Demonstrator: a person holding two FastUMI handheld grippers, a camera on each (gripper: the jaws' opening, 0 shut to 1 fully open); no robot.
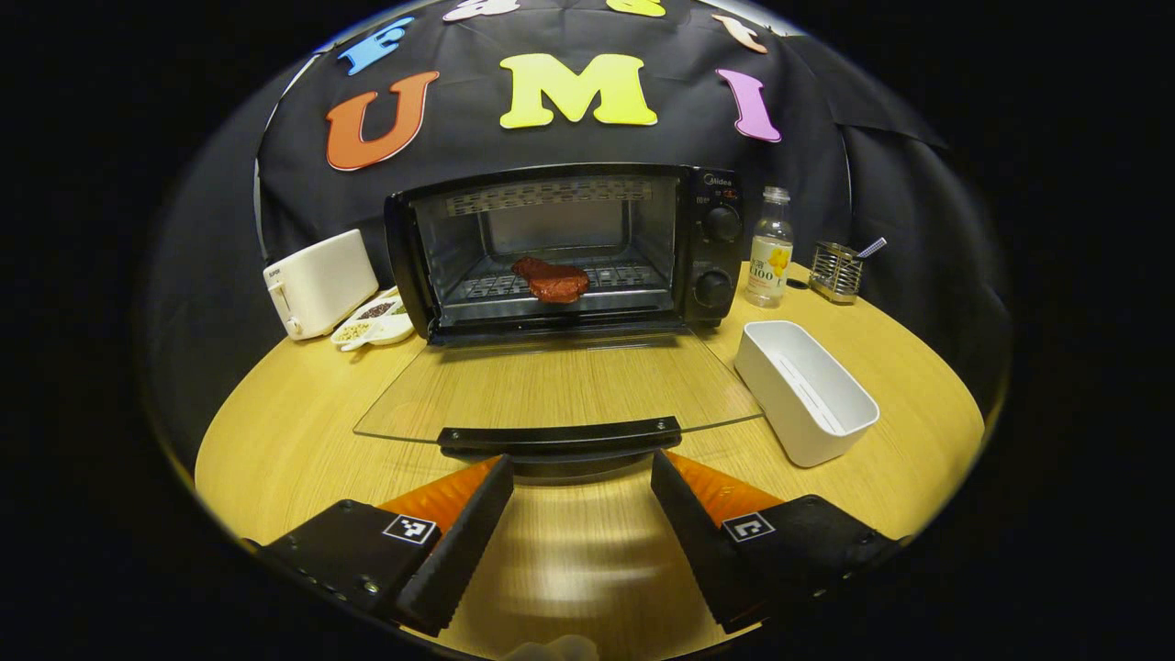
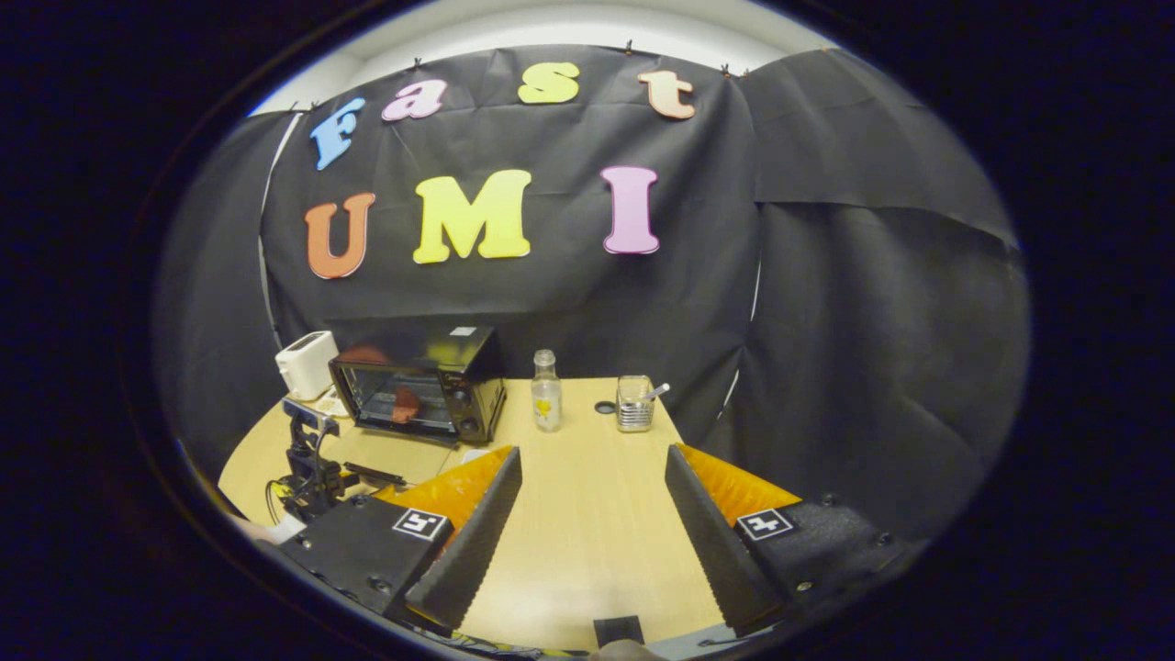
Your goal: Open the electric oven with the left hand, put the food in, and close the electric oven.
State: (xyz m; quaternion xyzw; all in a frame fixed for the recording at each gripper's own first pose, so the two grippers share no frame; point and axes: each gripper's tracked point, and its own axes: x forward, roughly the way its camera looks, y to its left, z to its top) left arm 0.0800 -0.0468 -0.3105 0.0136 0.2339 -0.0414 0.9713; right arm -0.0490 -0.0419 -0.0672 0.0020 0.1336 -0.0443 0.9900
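Oven, frame centre — door down, steak on rack; left gripper released — right gripper likewise.

Even overhead light is brightening the wooden table, a soft glare pooling below the oven door; fisheye distortion is bending table edges, focus staying sharp

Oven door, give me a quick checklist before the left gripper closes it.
1. Food, a reddish piece, on the rack inside the oven: ok.
2. Glass door fully down, nothing lying on it: ok.
3. Left gripper open, lined up with the door handle: ok.
4. Handle gripped: not ok.
5. White tub clear of the door's edge: cannot tell.
6. Right gripper open, back from the oven: ok.
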